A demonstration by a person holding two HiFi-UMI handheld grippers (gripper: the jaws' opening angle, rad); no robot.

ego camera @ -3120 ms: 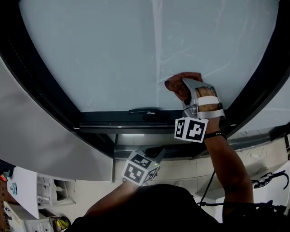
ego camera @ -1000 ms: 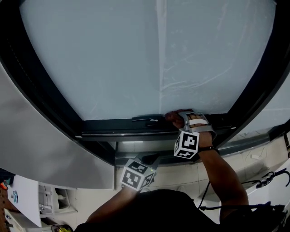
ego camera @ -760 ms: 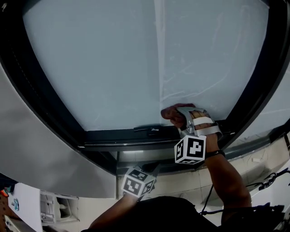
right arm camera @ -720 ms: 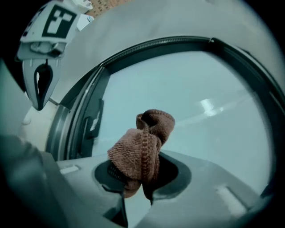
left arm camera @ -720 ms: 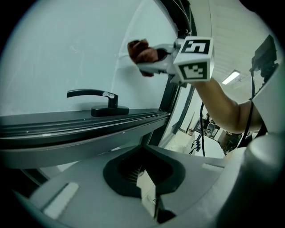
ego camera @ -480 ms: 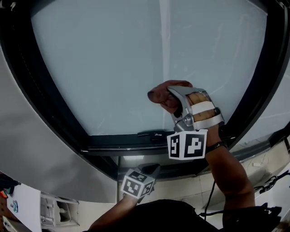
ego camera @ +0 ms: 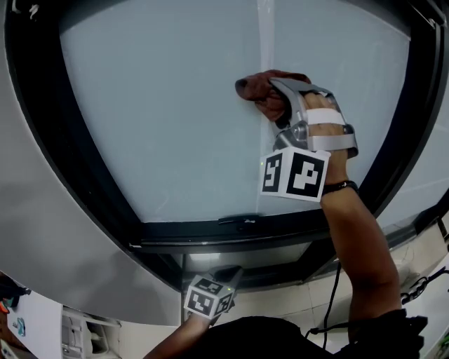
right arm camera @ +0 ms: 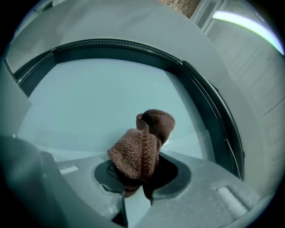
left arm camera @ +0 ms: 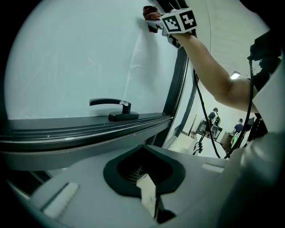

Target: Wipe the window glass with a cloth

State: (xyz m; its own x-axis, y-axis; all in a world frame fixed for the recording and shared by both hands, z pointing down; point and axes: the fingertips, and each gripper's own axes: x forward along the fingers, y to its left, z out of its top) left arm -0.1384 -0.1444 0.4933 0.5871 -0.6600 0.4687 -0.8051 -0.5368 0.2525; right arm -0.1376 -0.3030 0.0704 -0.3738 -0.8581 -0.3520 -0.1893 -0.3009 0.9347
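A brown knitted cloth (ego camera: 261, 90) is pressed against the frosted window glass (ego camera: 175, 119), high on the pane. My right gripper (ego camera: 275, 95) is shut on the cloth (right arm camera: 142, 147), which bunches out of its jaws and touches the glass (right arm camera: 89, 98). In the left gripper view the cloth (left arm camera: 150, 13) shows at the top, far up the pane (left arm camera: 67, 62). My left gripper (ego camera: 223, 279) hangs low, below the window sill, with its jaws closed on nothing; its fingertips (left arm camera: 153, 209) meet in its own view.
A black window frame (ego camera: 84, 175) rings the glass, with a black handle (ego camera: 238, 220) on the bottom rail, handle (left arm camera: 113, 107) also near the left gripper. A grey wall panel (ego camera: 49, 231) lies at the left. A cable (ego camera: 330, 294) hangs by my right arm. People stand far off (left arm camera: 213, 120).
My right gripper has carried the cloth up the glass from the bottom rail to high on the pane. The left gripper has stayed low.
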